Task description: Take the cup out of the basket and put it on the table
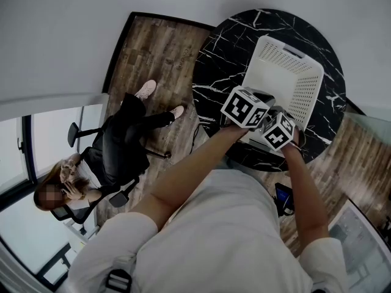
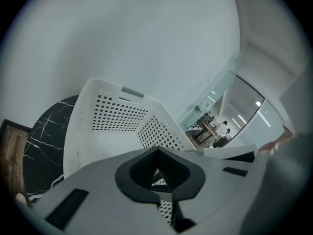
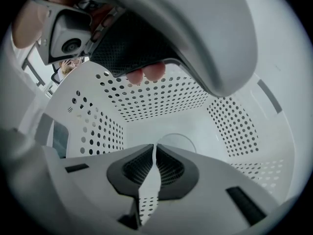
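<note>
Both grippers at the near rim of the white basket, the cup inside it.

At the far left a seated person (image 1: 104,157) is on a chair on the wooden floor (image 1: 153,47), well apart from the round black marble tabletop (image 1: 214,60). The left gripper (image 2: 157,173) is just beside the basket's (image 1: 293,72) near rim, its fingers drawn together with only a small gap at the tips and nothing visible between them. The right gripper (image 3: 155,153) is close beside it and points down into the basket, its fingers closed to a thin slit and empty. Just beyond their tips the pale, round cup (image 3: 182,141) rests on the basket's floor.
</note>
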Action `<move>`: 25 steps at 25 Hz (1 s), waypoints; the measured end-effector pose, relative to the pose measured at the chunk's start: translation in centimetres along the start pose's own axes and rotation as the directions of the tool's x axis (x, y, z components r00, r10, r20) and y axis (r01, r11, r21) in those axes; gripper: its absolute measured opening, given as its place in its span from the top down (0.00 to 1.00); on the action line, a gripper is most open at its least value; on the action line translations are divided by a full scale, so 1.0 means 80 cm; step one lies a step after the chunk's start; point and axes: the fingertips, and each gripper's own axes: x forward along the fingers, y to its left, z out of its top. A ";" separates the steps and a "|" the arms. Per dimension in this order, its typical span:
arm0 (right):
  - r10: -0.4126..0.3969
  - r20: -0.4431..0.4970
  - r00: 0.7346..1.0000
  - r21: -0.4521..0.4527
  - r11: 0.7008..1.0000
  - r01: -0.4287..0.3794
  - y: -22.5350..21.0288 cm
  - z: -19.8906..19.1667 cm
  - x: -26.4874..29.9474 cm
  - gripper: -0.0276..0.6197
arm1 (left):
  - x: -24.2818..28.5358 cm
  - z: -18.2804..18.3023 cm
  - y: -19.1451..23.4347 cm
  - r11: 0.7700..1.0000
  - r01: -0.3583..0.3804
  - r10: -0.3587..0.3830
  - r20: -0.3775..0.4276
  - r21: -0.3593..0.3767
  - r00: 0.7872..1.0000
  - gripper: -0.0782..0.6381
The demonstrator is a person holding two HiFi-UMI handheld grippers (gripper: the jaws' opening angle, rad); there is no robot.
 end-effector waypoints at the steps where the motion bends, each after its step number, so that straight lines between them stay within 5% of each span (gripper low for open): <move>1: -0.001 0.003 1.000 0.003 1.000 0.001 0.000 0.000 -0.002 0.92 | -0.001 0.000 0.000 1.000 -0.001 0.001 0.001 0.000 1.000 0.88; 25: -0.075 0.101 0.992 0.029 0.997 0.072 -0.016 0.027 -0.103 0.92 | -0.049 0.031 -0.028 1.000 0.008 -0.010 0.081 0.028 0.997 0.88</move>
